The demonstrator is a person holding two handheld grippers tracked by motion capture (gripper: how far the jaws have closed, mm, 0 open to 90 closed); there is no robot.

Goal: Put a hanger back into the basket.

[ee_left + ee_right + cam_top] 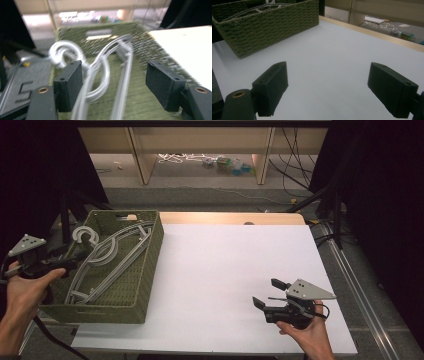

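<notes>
Left gripper at the basket of hangers, right gripper waiting on the bench

At the left of the high view, the left gripper [75, 260] is at the near left edge of the green woven basket [150, 270], and its jaws stand wide with nothing between them. The grey hangers [112, 260] lie inside the basket, directly ahead of these jaws; their long axis runs from the near left corner to the far right corner, and one hook [85, 236] rises at the left rim. In the left gripper view the hanger hook [65, 53] is just beyond the left jaw, not yet between the two. The left hand is clearly nearer to the hangers. At the lower right, the right gripper [270, 294] rests over the white bench [220, 270], well apart from the basket, jaws also wide and empty.
</notes>
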